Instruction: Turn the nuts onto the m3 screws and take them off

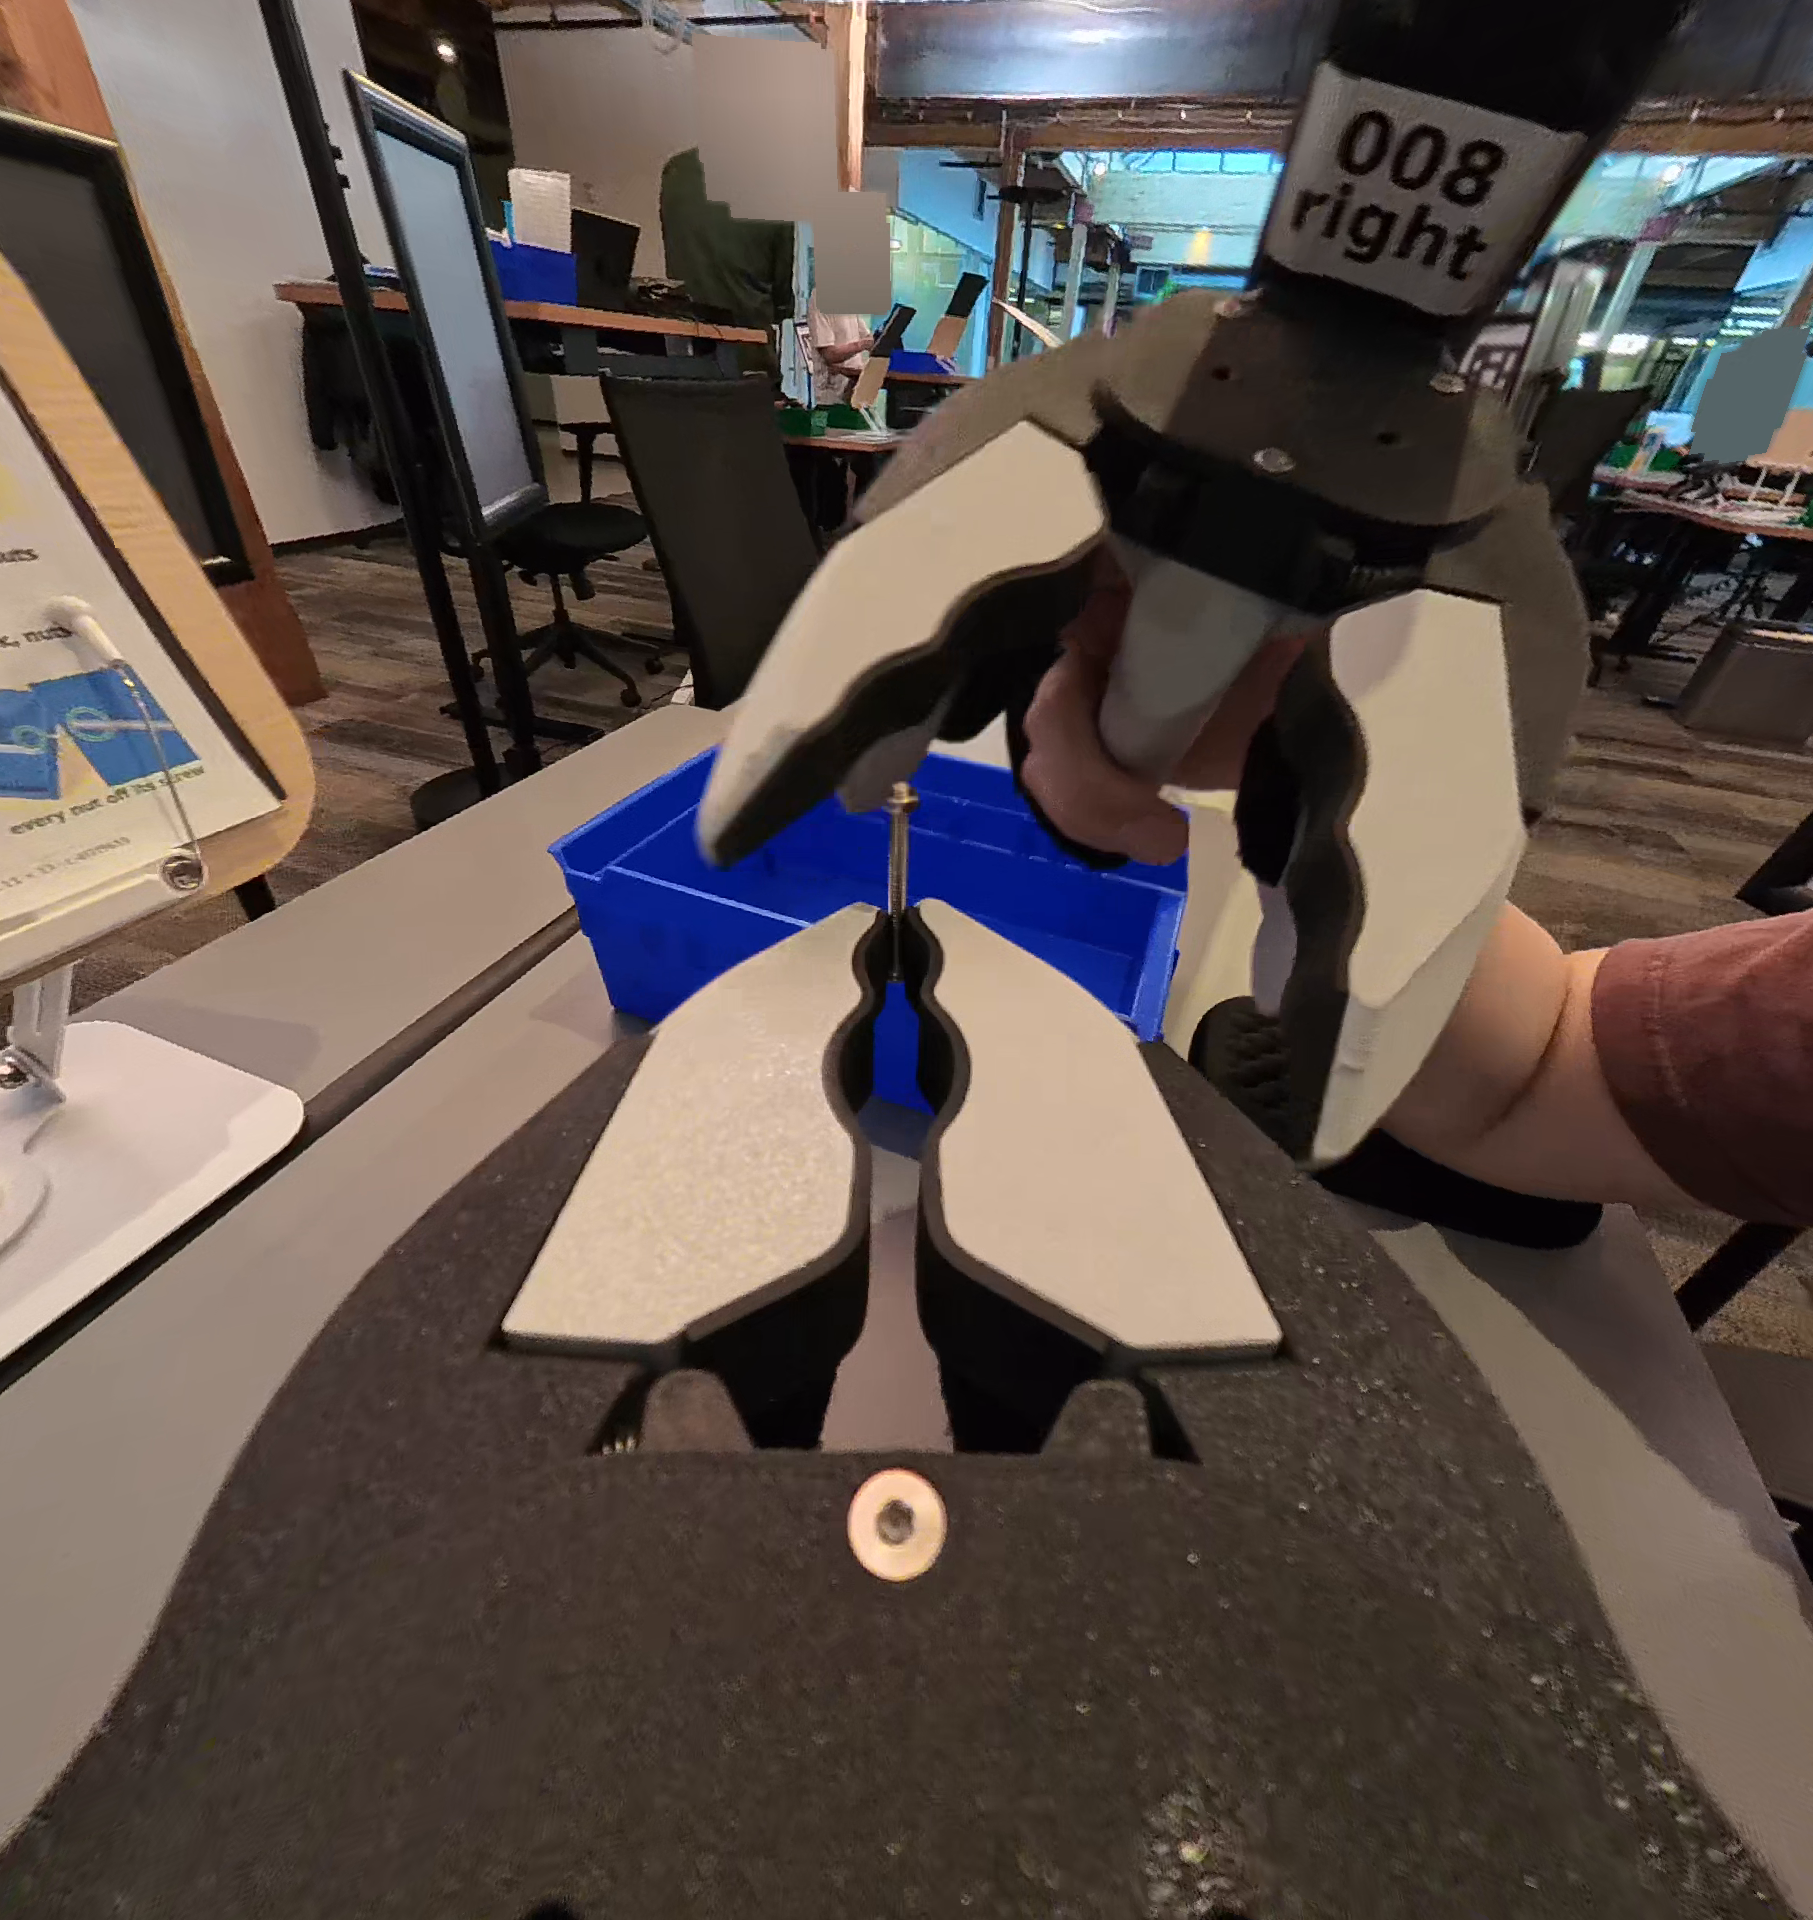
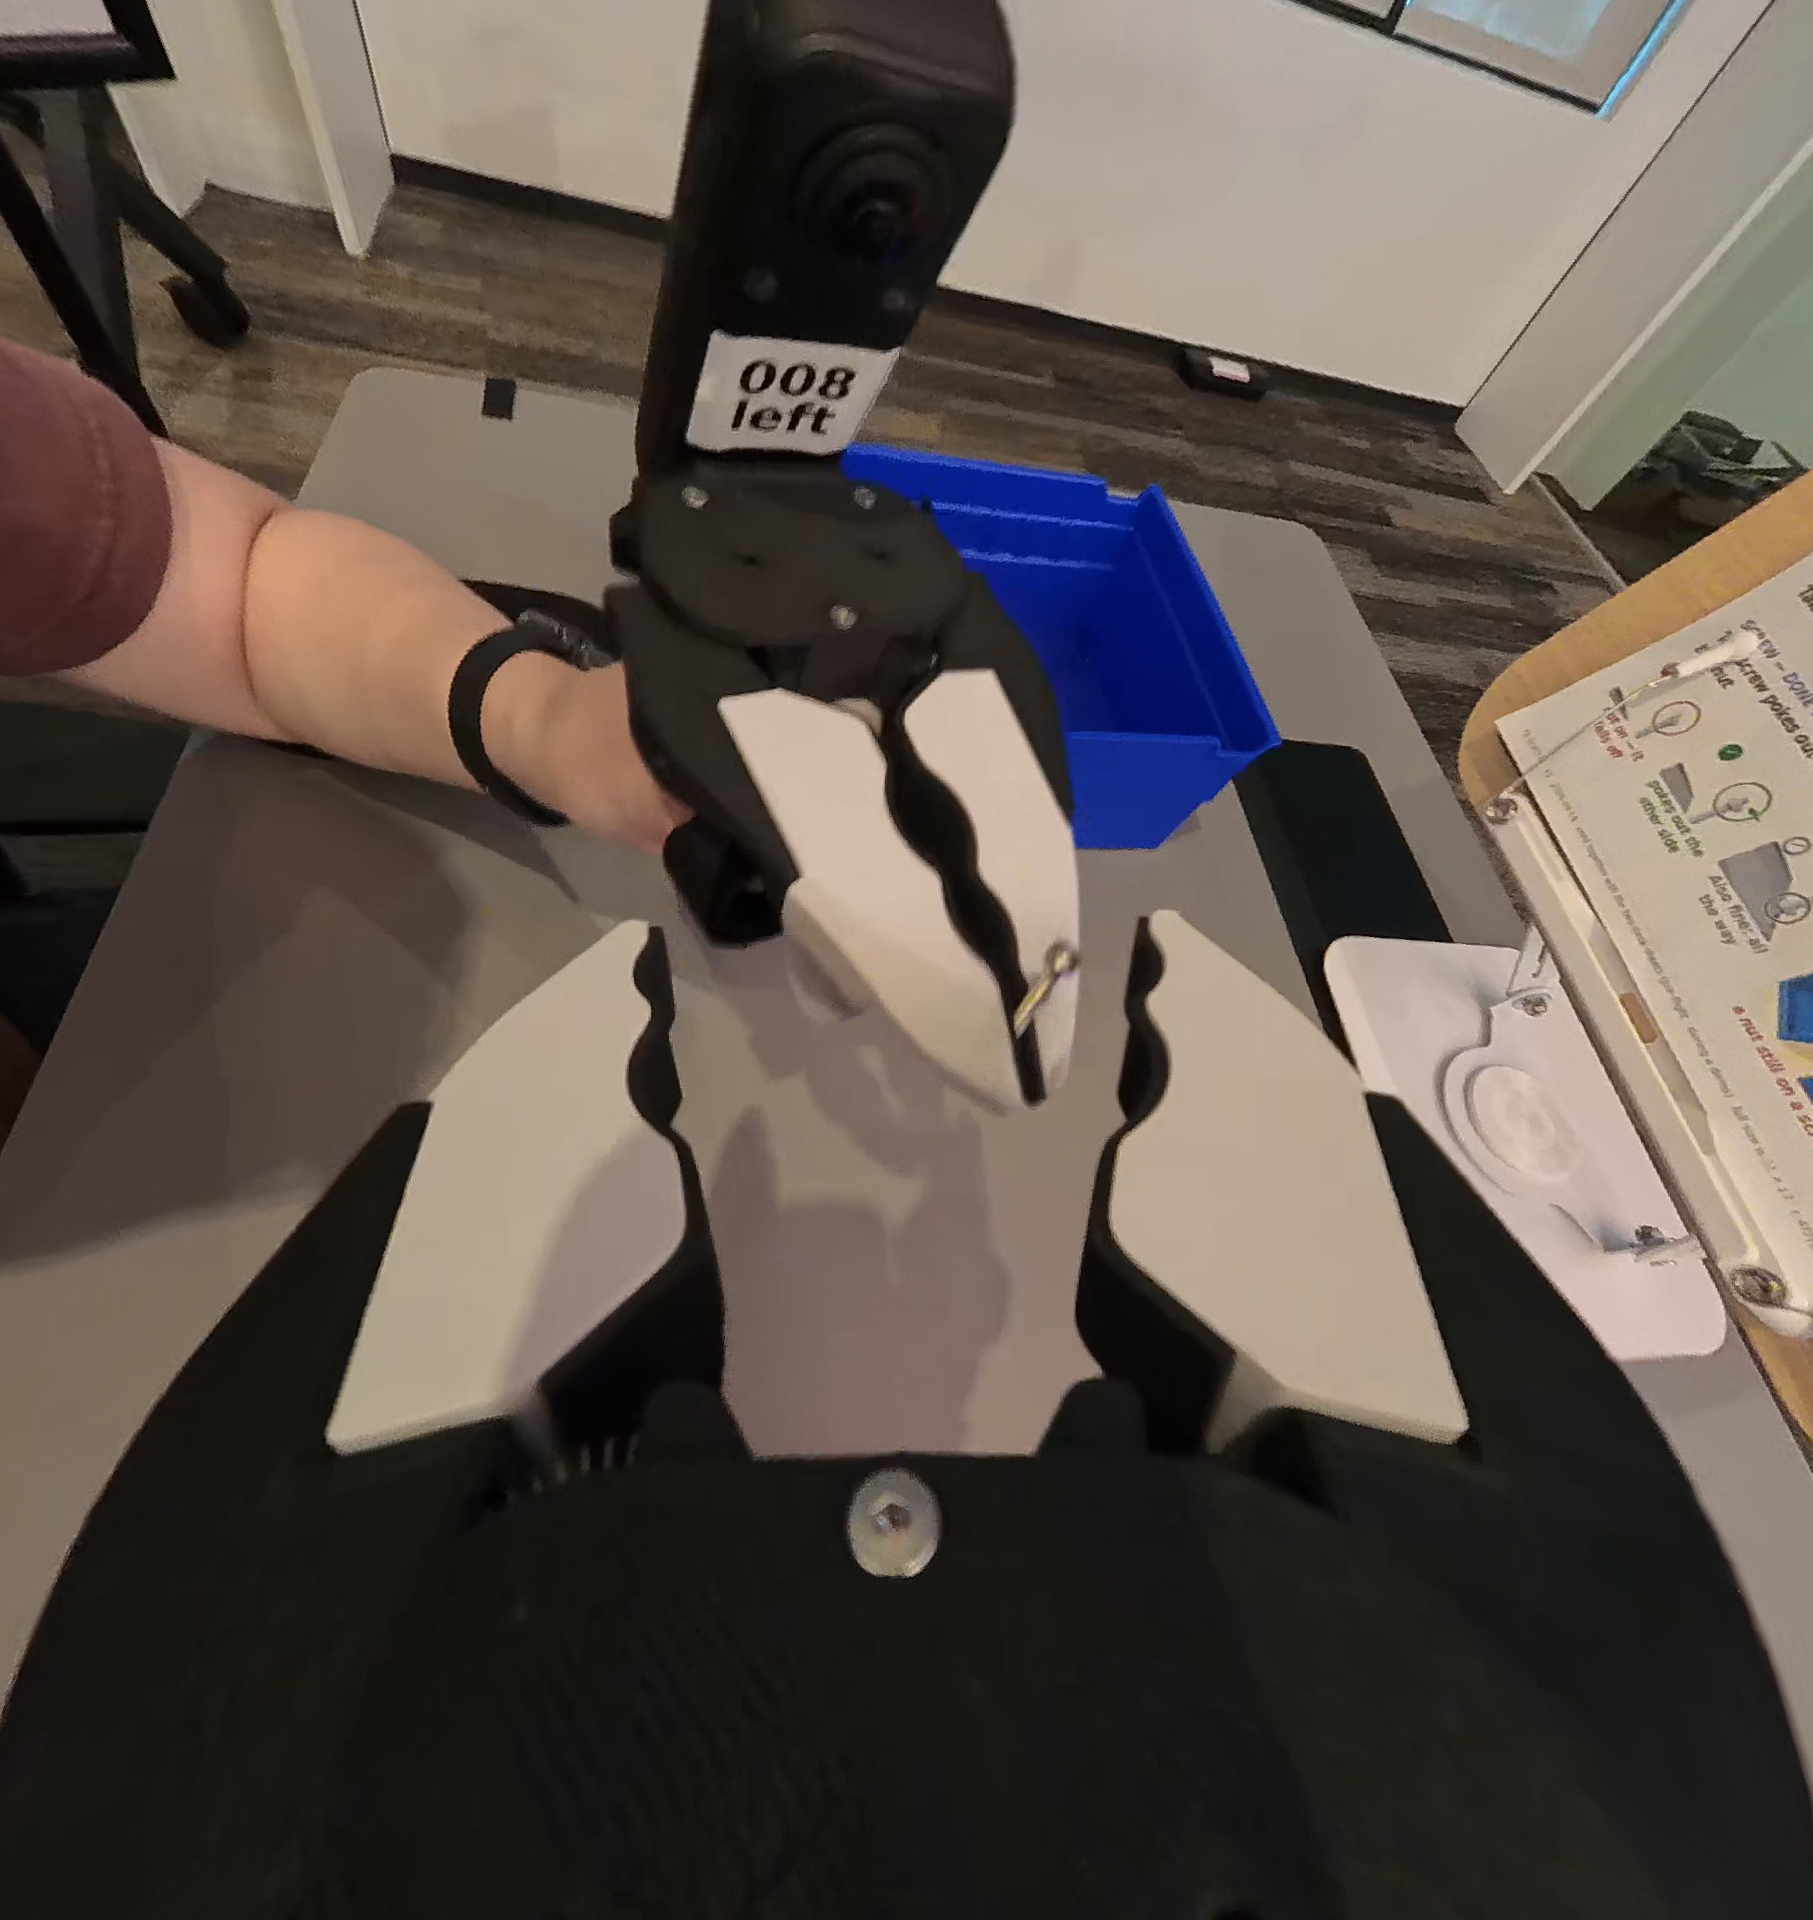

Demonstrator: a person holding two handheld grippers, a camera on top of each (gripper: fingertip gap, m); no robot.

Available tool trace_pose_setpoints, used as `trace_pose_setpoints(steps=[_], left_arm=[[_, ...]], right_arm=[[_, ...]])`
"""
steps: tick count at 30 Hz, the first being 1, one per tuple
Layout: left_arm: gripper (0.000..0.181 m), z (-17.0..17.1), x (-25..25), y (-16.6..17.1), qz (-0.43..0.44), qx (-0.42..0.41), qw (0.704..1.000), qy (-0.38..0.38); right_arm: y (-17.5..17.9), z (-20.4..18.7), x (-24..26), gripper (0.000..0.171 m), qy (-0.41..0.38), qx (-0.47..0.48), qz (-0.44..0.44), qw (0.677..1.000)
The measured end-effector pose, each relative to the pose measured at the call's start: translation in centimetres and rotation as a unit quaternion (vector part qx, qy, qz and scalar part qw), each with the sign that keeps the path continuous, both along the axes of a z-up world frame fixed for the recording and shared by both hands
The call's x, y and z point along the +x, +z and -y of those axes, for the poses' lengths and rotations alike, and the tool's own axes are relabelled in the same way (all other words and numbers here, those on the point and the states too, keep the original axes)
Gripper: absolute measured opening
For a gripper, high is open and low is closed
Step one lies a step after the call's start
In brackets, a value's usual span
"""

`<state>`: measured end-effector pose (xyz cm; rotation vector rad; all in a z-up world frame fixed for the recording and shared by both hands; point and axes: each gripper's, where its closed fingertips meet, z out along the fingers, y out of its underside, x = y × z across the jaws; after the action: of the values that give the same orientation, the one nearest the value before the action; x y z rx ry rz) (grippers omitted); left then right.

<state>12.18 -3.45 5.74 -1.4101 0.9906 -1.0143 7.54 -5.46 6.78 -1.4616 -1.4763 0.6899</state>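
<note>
With the left gripper point(image 1: 897, 920) jaws pinching the screw point(image 1: 898, 883) and the right gripper point(image 2: 897, 940) jaws spread, a clumsy closing on the nut point(image 1: 902, 798) could knock the thin screw askew.

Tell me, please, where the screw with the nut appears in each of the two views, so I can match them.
Left wrist view: the screw stands upright at centre, pinched at the left gripper tips, nut on top.
Right wrist view: the same screw sits right of centre, sticking out sideways from the shut left gripper.
Shared landmark: the blue bin behind it.

Two tongs point(image 1: 897, 920) point(image 2: 897, 935), one screw point(image 1: 898, 862), one nut point(image 1: 902, 798), one blue bin point(image 1: 777, 914).
</note>
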Motion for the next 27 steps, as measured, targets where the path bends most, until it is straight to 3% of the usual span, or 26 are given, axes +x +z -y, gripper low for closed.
trace_pose_setpoints(steps=[6,14,20,27], left_arm=[[0.002,-0.1,0.0,0.0,-0.007,0.015,1.0,0.014],[0.001,-1.4,-1.6,1.2,0.04,-0.018,0.999,0.027],[0.002,0.2,-0.5,1.1,0.033,0.004,0.999,-0.006],[0.002,-0.2,-0.9,1.2,0.027,0.013,0.999,0.015]], right_arm=[[-0.5,0.6,-1.9,0.094,0.021,0.01,-0.013,1.0],[0.9,0.5,-0.3,0.089,0.013,0.017,-0.024,0.999],[1.4,0.4,-2.0,0.09,0.021,-0.01,-0.076,0.997],[0.3,0.8,-2.5,0.095,0.031,-0.001,-0.046,0.998]])
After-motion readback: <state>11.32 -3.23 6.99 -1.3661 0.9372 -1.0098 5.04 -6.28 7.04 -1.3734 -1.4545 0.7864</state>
